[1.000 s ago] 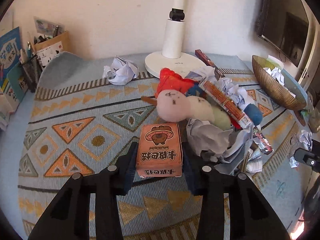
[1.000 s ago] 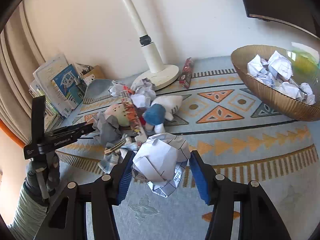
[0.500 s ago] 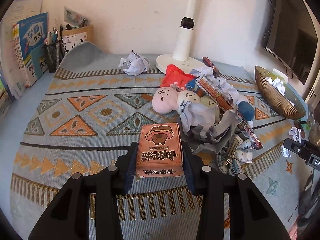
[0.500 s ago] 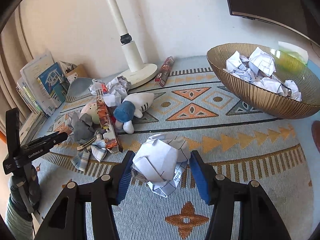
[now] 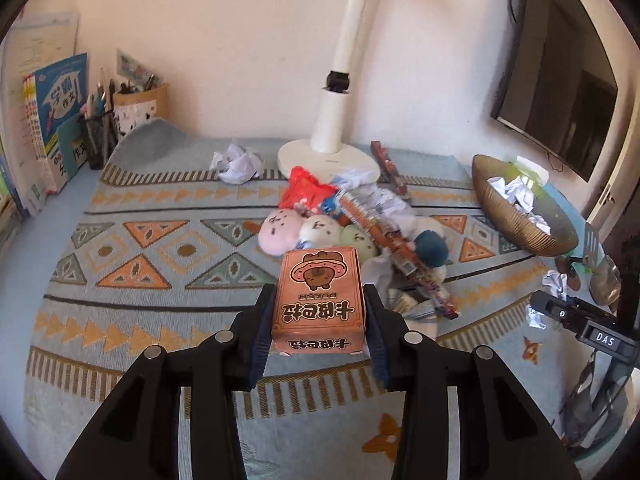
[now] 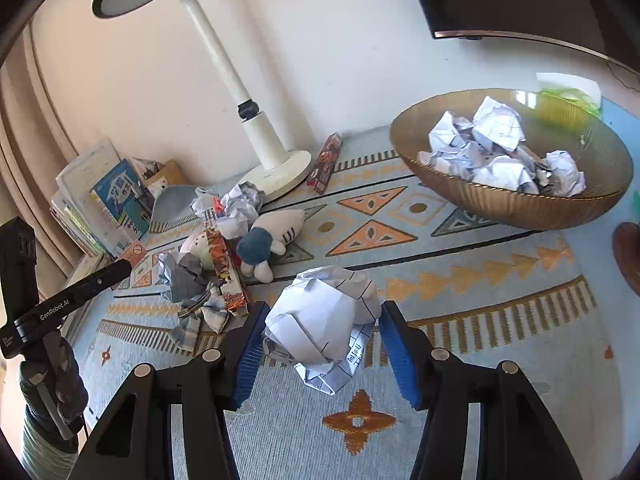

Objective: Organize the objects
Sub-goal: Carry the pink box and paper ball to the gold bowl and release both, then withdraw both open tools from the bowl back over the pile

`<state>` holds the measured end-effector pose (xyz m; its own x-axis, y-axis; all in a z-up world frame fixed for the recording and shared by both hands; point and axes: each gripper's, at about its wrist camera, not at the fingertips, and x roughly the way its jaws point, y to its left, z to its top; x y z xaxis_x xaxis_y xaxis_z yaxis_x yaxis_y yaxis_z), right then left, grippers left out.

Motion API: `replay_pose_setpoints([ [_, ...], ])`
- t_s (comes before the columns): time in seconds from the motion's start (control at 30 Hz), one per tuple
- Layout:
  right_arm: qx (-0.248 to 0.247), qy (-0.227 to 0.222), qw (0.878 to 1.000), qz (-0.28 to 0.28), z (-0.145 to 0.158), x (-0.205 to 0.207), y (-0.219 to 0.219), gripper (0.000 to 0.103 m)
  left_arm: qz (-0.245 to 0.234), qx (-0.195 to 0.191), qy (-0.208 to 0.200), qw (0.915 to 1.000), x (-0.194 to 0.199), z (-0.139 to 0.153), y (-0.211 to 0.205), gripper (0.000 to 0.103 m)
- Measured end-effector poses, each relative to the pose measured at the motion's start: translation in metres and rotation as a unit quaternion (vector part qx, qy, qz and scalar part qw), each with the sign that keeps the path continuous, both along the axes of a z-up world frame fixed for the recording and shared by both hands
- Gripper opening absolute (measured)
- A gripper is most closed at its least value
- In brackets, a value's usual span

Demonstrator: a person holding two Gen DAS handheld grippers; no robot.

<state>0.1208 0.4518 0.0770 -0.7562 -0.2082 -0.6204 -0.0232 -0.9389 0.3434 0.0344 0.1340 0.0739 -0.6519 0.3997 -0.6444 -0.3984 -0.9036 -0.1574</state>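
Left gripper (image 5: 318, 334) pinching an orange card box (image 5: 319, 302) between its blue pads, carrying it clear of the patterned tablecloth (image 5: 160, 264). Box printed with a cartoon animal in a hat, lettering upside down to the camera. Sitting, in the left wrist view, just this side of the lamp base (image 5: 328, 158), with the clutter pile in between.

Right gripper (image 6: 326, 344) clamping a crumpled ball of ruled paper (image 6: 324, 326), pads pressing on both sides, a loose flap hanging below. Ball being held off the cloth, well in front of the lamp base (image 6: 278, 176) and apart from the amber ribbed bowl (image 6: 516, 204) to the right of that base.

Bowl holding several more paper balls (image 6: 492, 148).

Clutter pile lying directly in front of the lamp base: pastel plush toy (image 5: 288, 232), blue-and-white plush (image 6: 268, 240), long printed snack box (image 6: 222, 264), red wrapper (image 5: 304, 192), checked cloth (image 6: 200, 320), more crumpled paper. One lone paper ball (image 5: 238, 164) resting just left of the lamp base in the left wrist view. Dark red narrow box (image 6: 325, 158) lying just right of the base, touching or nearly so.

Books (image 5: 52, 120) and a pen cup (image 5: 98, 136) standing far left of the lamp base against the wall. Gloved hand (image 6: 52, 384) gripping the left tool's handle at the right wrist view's left edge.
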Motion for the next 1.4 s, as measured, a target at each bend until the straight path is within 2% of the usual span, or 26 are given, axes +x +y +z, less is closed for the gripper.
replay_pose_setpoints([
  [0.13,-0.013,0.046,0.998,-0.049,0.048,0.021,0.053,0.055,-0.062,0.017,0.011,0.9979,-0.001,0.038,0.059,0.038],
  [0.23,-0.002,0.067,0.991,-0.115,0.084,0.024,0.102,0.055,-0.105,0.029,0.013,0.994,-0.012,0.056,0.118,0.038],
  [0.3,0.014,0.062,0.986,-0.156,0.098,0.015,0.131,0.055,-0.131,0.033,0.016,0.9907,-0.02,0.061,0.16,0.038],
  [0.4,0.038,0.025,0.979,-0.197,0.102,-0.01,0.161,0.055,-0.163,0.04,0.005,0.9857,-0.032,0.057,0.22,0.038],
  [0.5,0.044,0.008,0.979,-0.198,0.104,-0.037,0.177,0.056,-0.181,0.046,-0.008,0.9823,-0.043,0.049,0.266,0.038],
  [0.53,0.051,0.001,0.979,-0.195,0.105,-0.047,0.181,0.059,-0.181,0.047,-0.004,0.9824,-0.046,0.047,0.277,0.04],
  [0.57,0.057,-0.005,0.979,-0.194,0.107,-0.054,0.186,0.068,-0.177,0.053,0.002,0.9828,-0.049,0.047,0.286,0.042],
  [0.63,0.065,-0.003,0.976,-0.206,0.112,-0.059,0.193,0.072,-0.162,0.062,0.008,0.9848,-0.056,0.049,0.296,0.075],
  [0.67,0.063,-0.004,0.976,-0.207,0.114,-0.058,0.194,0.073,-0.158,0.068,0.011,0.9851,-0.058,0.051,0.297,0.078],
  [0.83,0.038,0.006,0.986,-0.163,0.109,-0.035,0.17,0.076,-0.146,0.073,0.023,0.9862,-0.049,0.068,0.262,0.078],
  [1.07,0.036,0.006,0.998,-0.046,0.08,-0.001,0.063,0.093,-0.079,0.056,0.043,0.9944,-0.004,0.071,0.15,0.083],
  [1.13,0.053,-0.006,0.998,-0.035,0.063,-0.003,0.031,0.103,-0.051,0.045,0.041,0.9968,0.009,0.061,0.114,0.087],
  [1.2,0.069,-0.018,0.997,-0.031,0.041,-0.007,0.005,0.103,-0.023,0.033,0.031,0.9987,0.018,0.046,0.078,0.103],
  [1.27,0.083,-0.033,0.995,-0.034,0.021,-0.015,-0.011,0.103,0.013,0.024,0.022,0.9994,0.023,0.028,0.044,0.102],
  [1.4,0.093,-0.047,0.993,-0.048,-0.016,-0.03,-0.025,0.103,0.072,-0.041,0.014,0.9964,0.018,-0.012,0.005,0.102],
])
